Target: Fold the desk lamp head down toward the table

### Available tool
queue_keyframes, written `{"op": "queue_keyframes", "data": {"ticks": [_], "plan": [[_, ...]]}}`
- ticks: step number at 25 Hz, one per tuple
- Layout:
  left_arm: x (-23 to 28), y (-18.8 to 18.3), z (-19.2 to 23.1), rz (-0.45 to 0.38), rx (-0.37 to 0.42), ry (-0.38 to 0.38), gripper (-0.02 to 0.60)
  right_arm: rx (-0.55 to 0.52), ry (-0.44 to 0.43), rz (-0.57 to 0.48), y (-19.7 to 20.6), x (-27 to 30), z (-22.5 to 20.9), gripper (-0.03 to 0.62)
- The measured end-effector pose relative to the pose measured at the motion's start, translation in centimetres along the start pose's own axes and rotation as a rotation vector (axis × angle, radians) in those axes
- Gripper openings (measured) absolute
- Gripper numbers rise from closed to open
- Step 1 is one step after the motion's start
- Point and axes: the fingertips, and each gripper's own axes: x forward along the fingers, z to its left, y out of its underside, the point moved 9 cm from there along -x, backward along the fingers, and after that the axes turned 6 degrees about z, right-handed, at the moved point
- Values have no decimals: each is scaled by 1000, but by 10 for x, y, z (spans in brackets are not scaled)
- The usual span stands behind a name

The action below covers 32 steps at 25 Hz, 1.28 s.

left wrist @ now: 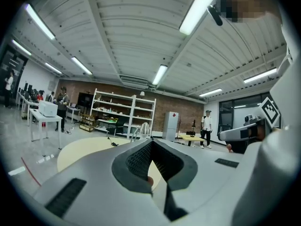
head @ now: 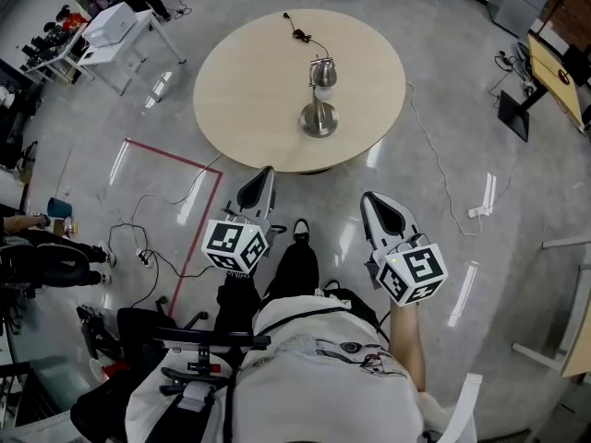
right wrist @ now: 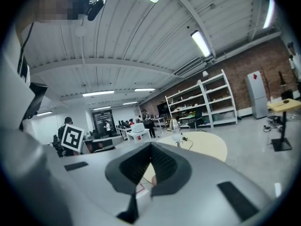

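Observation:
A silver desk lamp (head: 319, 109) stands upright on the round beige table (head: 240, 81). Its head (head: 322, 72) sits above the round base, and a black cord runs off toward the far rim. Both grippers hang short of the table's near edge, apart from the lamp. My left gripper (head: 268, 173) is shut with nothing in it, and so is my right gripper (head: 367, 198). In the left gripper view the lamp (left wrist: 144, 128) shows just over the closed gripper (left wrist: 151, 143). The right gripper view shows the lamp (right wrist: 174, 125) far beyond the closed gripper (right wrist: 151, 146).
A red tape line (head: 175, 160) and loose cables (head: 152, 257) lie on the floor left of the table. A white bench (head: 115, 26) stands far left and a desk (head: 554, 72) far right. A black chair (head: 138, 330) is at my lower left. A person (left wrist: 206, 126) stands far off.

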Motion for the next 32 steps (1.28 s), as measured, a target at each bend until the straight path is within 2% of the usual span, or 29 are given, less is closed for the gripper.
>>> {"op": "queue_keyframes", "data": {"ticks": [3, 8, 14, 18, 25, 32], "plan": [[30, -4, 24, 3, -24, 18, 0, -11, 6, 8, -10, 29, -6, 3], [87, -19, 64, 28, -11, 50, 0, 1, 50, 14, -36, 86, -30, 3], [154, -28, 121, 95, -29, 85, 0, 8, 95, 16, -77, 167, -58, 3], [186, -29, 147, 141, 1, 118, 0, 2, 119, 7, -97, 203, -63, 3], [226, -37, 154, 151, 18, 152, 0, -6, 126, -30, -122, 229, -83, 3], [237, -48, 147, 146, 40, 92, 0, -10, 34, -37, -138, 244, -108, 3]]}}
